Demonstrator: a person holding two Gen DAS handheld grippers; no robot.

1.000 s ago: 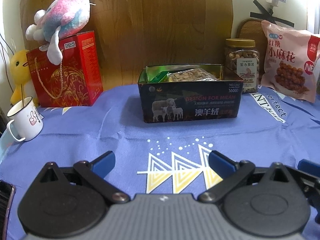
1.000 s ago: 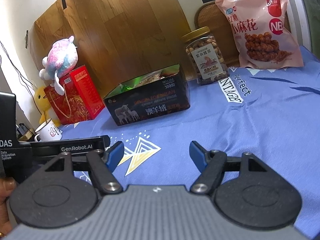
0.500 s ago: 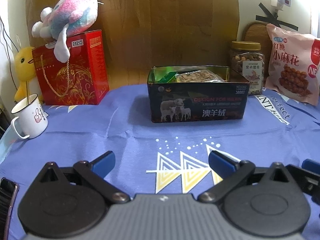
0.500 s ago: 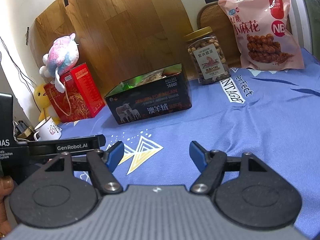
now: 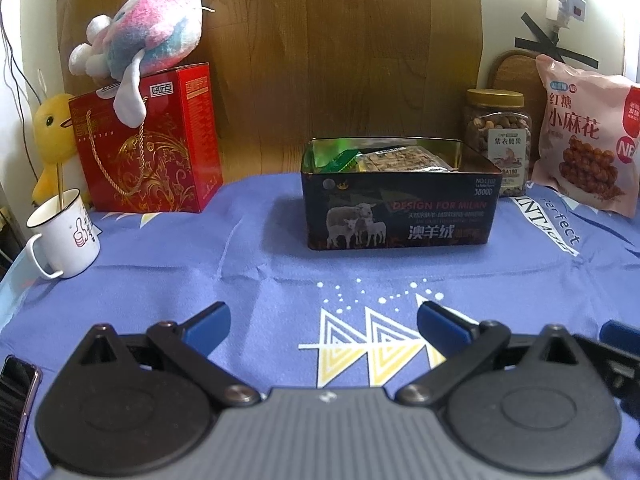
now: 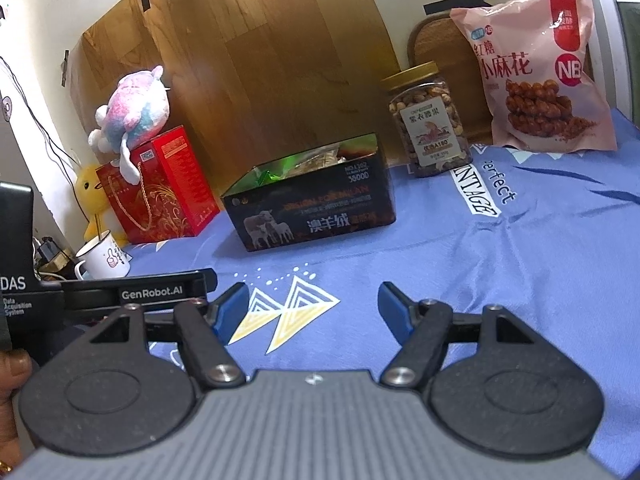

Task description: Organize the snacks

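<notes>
Nut jar (image 5: 498,144) right of tin (image 5: 400,216)

Low wrist views, both facing tin (image 5: 400,216) (near)

Glossy dark tin box (image 5: 400,216) sits on a matt blue cloth (image 5: 200,280), wood-grain board (image 5: 340,60) behind, with a shiny pink plastic snack bag (image 5: 588,140), clear plastic nut jar (image 5: 498,140), fuzzy plush toy (image 5: 148,44), glossy red cardboard box (image 5: 148,148) and smooth white enamel-looking mug (image 5: 66,236).
</notes>
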